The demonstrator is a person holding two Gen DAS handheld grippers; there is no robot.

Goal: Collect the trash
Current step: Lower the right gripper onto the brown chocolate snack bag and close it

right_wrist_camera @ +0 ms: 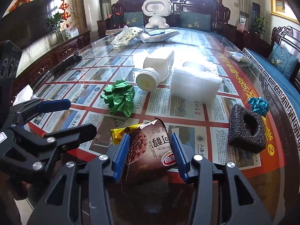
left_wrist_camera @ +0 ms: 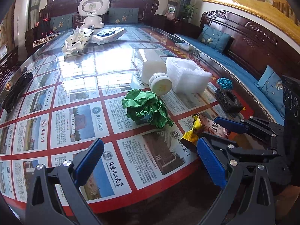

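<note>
A brown-and-yellow snack wrapper (right_wrist_camera: 150, 146) lies flat at lower centre; crumpled green paper (right_wrist_camera: 120, 97) sits upper left of it; a white bottle (right_wrist_camera: 155, 71) lies toppled beyond.

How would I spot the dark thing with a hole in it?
Start at the big white foam block on the glass table. Nearer the sofa-side edge sits the black sponge block, beside a crumpled blue foil ball. It alone is coarse, black and holed.
</note>
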